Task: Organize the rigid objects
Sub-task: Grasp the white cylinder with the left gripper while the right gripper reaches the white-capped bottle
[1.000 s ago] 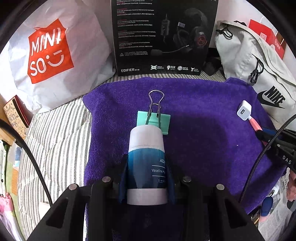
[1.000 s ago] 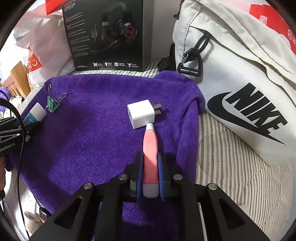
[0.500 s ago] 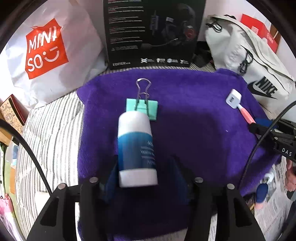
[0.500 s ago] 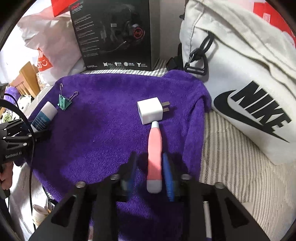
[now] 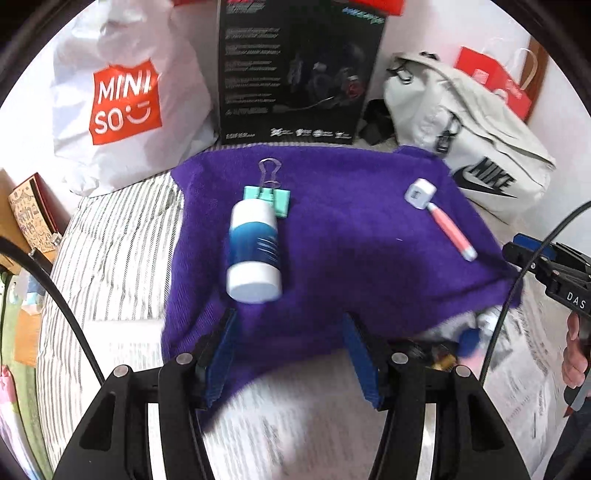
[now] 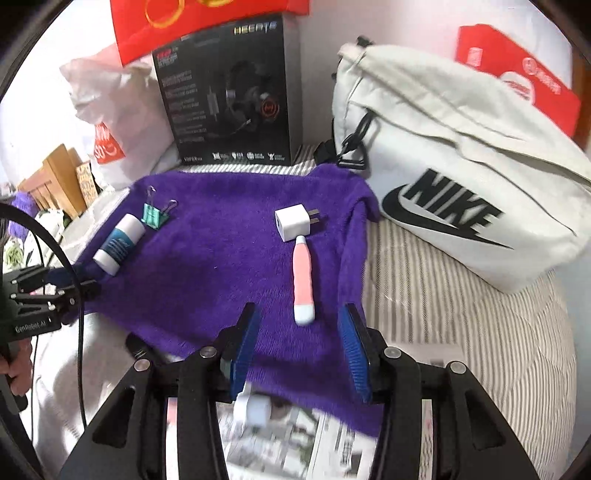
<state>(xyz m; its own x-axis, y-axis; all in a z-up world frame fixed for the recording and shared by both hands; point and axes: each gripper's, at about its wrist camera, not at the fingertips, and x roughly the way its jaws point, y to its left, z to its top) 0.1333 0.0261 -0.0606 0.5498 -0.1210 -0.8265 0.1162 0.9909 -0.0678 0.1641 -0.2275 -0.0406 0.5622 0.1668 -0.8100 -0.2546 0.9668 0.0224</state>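
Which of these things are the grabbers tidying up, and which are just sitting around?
Being tidied, on the purple towel:
- blue-and-white tube
- green binder clip
- white charger plug
- pink stick

Just lying about:
- Miniso bag
- headset box
- Nike bag
- newspaper

Headset box (image 5: 295, 70): top cut by upper edge in left wrist view; small print blurred, unreadable. Red bag (image 6: 207, 26) above it cropped at top in right wrist view. Things beyond near edge of purple towel (image 5: 351, 229): blurred, partly covered by right finger (image 5: 360, 360) of the left gripper; identity not determinable. Newspaper (image 6: 295, 435) text smeared. Bottle (image 5: 255, 251) label lettering illegible.
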